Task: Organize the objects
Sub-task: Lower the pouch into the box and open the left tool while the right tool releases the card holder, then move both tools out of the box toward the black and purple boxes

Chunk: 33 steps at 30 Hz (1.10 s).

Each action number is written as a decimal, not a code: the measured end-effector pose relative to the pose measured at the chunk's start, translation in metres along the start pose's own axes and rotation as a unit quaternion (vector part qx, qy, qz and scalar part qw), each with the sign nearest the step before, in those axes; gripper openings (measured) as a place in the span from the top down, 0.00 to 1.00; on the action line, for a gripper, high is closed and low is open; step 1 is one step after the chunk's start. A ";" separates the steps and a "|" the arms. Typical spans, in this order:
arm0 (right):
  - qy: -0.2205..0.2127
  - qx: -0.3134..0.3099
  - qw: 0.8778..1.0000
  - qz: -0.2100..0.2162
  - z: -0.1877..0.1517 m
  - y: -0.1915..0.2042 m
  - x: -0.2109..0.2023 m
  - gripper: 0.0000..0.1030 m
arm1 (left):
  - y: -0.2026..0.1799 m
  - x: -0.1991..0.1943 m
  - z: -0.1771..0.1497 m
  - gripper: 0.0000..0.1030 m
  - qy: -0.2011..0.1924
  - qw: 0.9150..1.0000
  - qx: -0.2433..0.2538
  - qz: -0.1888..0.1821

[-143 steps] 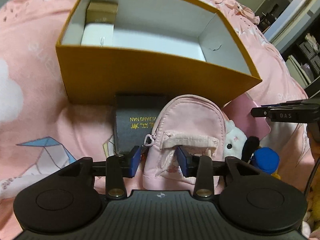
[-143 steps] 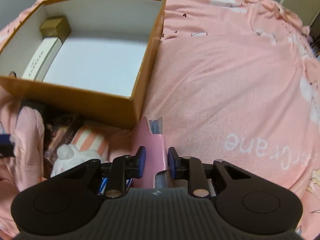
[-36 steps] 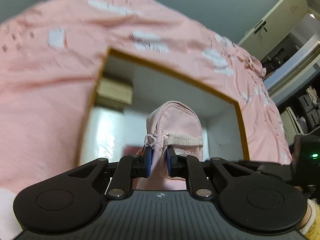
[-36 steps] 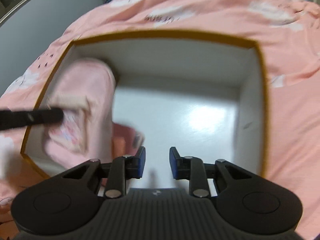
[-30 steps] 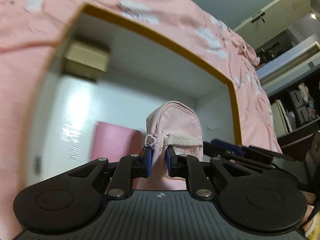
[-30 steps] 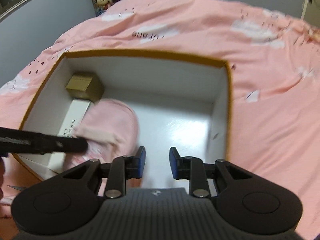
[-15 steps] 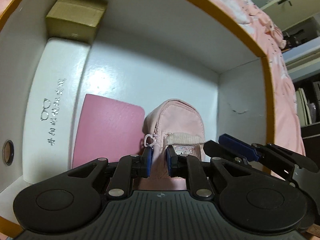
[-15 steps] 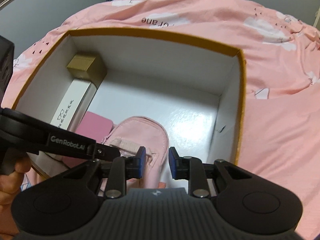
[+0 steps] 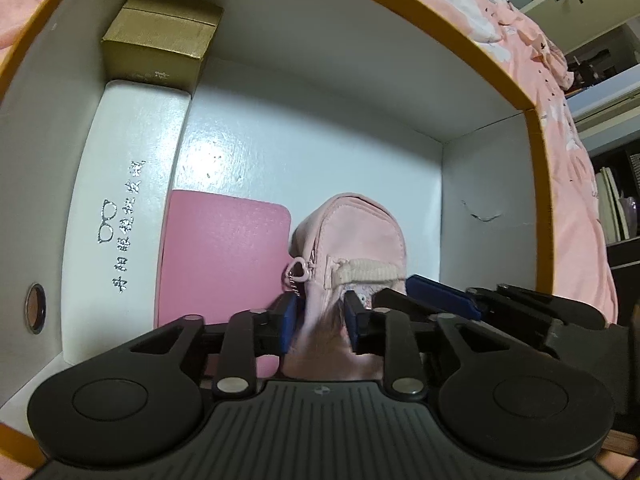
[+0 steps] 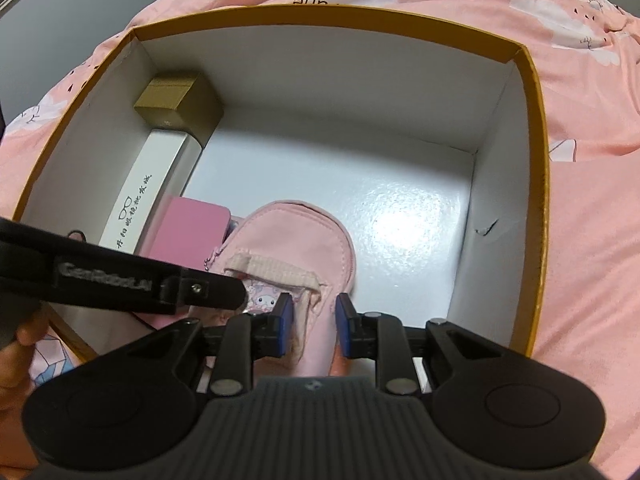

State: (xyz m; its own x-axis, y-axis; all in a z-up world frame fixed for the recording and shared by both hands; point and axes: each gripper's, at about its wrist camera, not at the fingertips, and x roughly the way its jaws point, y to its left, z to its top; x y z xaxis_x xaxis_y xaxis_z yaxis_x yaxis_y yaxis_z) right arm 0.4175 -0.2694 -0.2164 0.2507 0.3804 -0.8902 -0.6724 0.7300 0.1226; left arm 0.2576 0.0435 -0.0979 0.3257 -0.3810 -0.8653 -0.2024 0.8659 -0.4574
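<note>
Box, orange outside and white inside, sits on the pink bed. Inside: a white case along the left wall, a gold box in the far-left corner, a pink card, and a pink pouch beside it. Left tongs bracket the pouch, slightly apart. Right tongs likewise.

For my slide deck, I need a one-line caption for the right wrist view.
Both grippers set a pink mini backpack into the yellow box, beside a pink case.
</note>
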 end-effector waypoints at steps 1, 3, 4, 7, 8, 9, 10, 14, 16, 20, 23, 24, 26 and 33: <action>0.000 -0.003 1.000 -0.001 -0.001 0.000 0.001 0.76 | 0.001 -0.003 -0.001 0.59 -0.003 1.000 0.002 -0.001; 0.000 -0.004 1.000 -0.001 -0.001 0.000 0.001 0.76 | 0.001 -0.011 -0.005 0.58 -0.015 1.000 0.011 -0.002; -0.001 -0.004 1.000 -0.001 -0.001 -0.001 0.000 0.74 | 0.000 -0.016 -0.007 0.58 -0.022 1.000 0.018 -0.004; -0.010 -0.006 1.000 -0.011 -0.003 0.000 -0.008 0.73 | -0.005 -0.037 -0.012 0.58 -0.053 0.997 0.044 -0.020; -0.019 -0.005 1.000 -0.015 -0.004 0.001 -0.013 0.73 | -0.006 -0.046 -0.016 0.58 -0.068 0.996 0.052 -0.025; -0.029 -0.004 0.999 -0.017 -0.005 0.001 -0.019 0.73 | -0.008 -0.055 -0.021 0.58 -0.082 0.994 0.061 -0.028; -0.039 -0.001 0.999 -0.016 -0.008 0.001 -0.028 0.73 | -0.011 -0.064 -0.027 0.58 -0.094 0.993 0.073 -0.029; -0.071 0.000 0.997 -0.013 -0.017 0.007 -0.056 0.73 | -0.020 -0.089 -0.051 0.58 -0.128 0.986 0.100 -0.030; -0.085 -0.002 0.996 -0.016 -0.023 0.011 -0.067 0.73 | -0.022 -0.099 -0.065 0.58 -0.137 0.985 0.104 -0.030; -0.107 0.005 0.994 0.002 -0.035 0.018 -0.092 0.73 | -0.029 -0.101 -0.085 0.58 -0.143 0.982 0.121 -0.016; -0.123 0.007 0.992 0.012 -0.050 0.026 -0.109 0.72 | -0.025 -0.109 -0.103 0.58 -0.140 0.981 0.132 -0.008; -0.125 0.004 0.992 0.017 -0.056 0.030 -0.115 0.72 | -0.021 -0.112 -0.108 0.58 -0.137 0.982 0.133 -0.007; -0.124 -0.002 0.992 0.025 -0.067 0.037 -0.121 0.72 | -0.015 -0.114 -0.117 0.58 -0.132 0.982 0.134 -0.005; -0.094 -0.024 0.995 0.019 -0.105 0.064 -0.113 0.61 | 0.005 -0.100 -0.140 0.58 -0.102 0.986 0.126 0.034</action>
State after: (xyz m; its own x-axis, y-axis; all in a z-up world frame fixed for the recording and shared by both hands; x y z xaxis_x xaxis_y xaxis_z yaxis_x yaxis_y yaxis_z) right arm 0.2726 -0.3251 -0.1542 0.3478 0.5095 -0.7870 -0.7145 0.6876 0.1294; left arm 0.0951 0.0411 -0.0425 0.5036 -0.2690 -0.8210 -0.0023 0.9499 -0.3126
